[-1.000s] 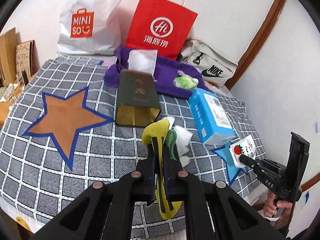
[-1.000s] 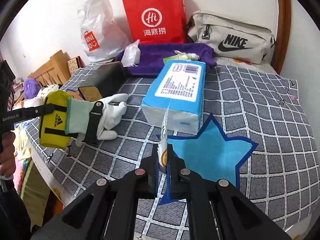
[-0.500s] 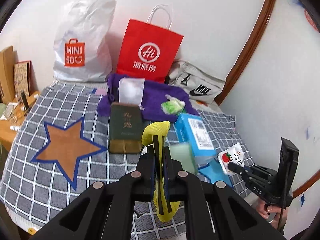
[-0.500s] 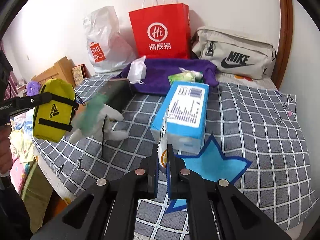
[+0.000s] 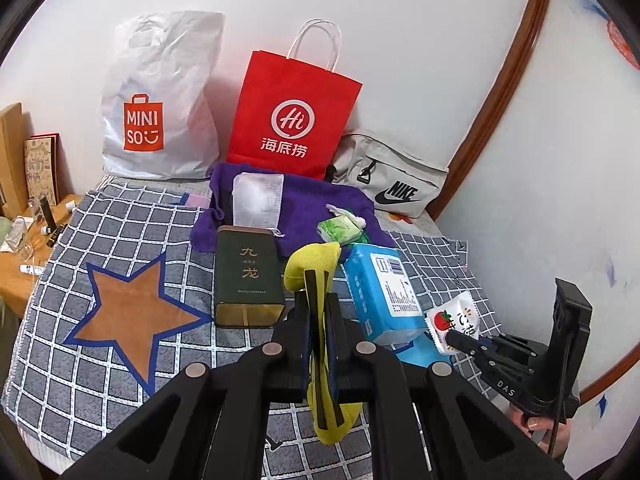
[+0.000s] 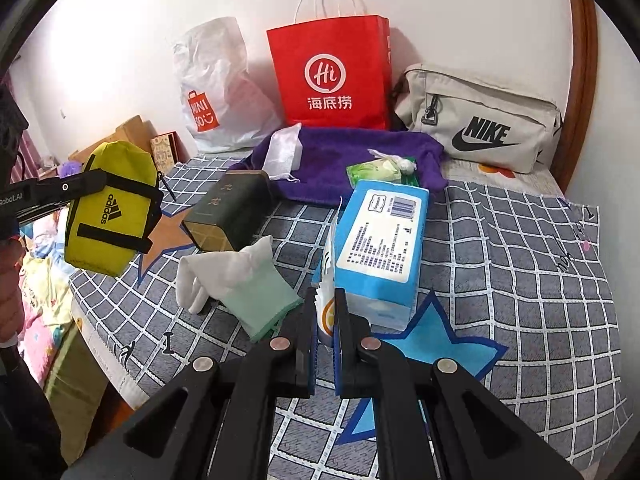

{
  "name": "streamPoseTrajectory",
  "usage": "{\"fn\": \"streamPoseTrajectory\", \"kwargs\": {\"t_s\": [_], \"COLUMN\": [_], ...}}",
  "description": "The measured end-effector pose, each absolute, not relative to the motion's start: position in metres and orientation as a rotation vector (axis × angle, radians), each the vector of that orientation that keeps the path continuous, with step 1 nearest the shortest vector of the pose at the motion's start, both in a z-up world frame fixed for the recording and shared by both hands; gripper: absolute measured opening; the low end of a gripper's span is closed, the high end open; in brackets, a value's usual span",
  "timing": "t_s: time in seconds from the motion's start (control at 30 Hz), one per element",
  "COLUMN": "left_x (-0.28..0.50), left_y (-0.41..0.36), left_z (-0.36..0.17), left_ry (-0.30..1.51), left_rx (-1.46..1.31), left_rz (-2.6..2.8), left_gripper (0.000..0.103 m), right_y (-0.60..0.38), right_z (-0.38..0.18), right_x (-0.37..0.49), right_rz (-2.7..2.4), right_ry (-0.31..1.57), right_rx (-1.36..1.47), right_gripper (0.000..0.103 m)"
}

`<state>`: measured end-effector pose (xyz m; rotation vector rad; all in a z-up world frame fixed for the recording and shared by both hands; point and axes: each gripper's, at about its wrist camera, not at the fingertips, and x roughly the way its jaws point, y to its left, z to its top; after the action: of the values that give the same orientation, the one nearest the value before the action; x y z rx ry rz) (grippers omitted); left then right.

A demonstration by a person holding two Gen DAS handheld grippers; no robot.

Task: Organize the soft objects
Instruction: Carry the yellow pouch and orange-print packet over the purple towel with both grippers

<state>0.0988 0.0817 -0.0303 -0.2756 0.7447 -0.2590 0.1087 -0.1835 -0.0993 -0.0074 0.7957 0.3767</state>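
Note:
My left gripper [image 5: 317,312] is shut on a yellow adidas pouch [image 5: 316,272] and holds it in the air above the bed; the pouch also shows in the right wrist view [image 6: 110,208]. My right gripper [image 6: 324,312] is shut on a small white snack packet [image 6: 325,300], seen with a tomato print in the left wrist view [image 5: 454,318]. A white and green glove [image 6: 240,280] lies on the checked bedcover [image 6: 520,280] just left of my right gripper. A blue tissue pack [image 6: 380,240] lies beside the blue star patch [image 6: 432,344].
A dark green tin box [image 5: 246,276] lies by the brown star patch [image 5: 132,312]. A purple towel [image 5: 304,200] with a white pouch [image 5: 258,200] and green tissue packet [image 5: 340,228] lies at the back. A Miniso bag [image 5: 160,112], red paper bag [image 5: 292,120] and Nike bag [image 5: 392,184] stand against the wall.
My left gripper has lifted the yellow pouch up off the bed. The glove that hung with it has dropped onto the bedcover. My right gripper has risen a little with the packet.

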Motion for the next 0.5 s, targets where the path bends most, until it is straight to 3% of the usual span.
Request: {"fn": "streamPoseTrajectory", "kwargs": {"t_s": [0.5], "left_x": [0.131], "left_y": [0.082], "left_z": [-0.019], "left_ry": [0.740], "left_rx": [-0.276], "left_rz": [-0.236], "left_gripper": [0.007], "right_y": [-0.190], "right_z": [-0.074], "right_x": [0.140], "right_rz": [0.389], "right_ry": [0.758], "right_rx": [-0.003], "right_gripper": [0.006]}}
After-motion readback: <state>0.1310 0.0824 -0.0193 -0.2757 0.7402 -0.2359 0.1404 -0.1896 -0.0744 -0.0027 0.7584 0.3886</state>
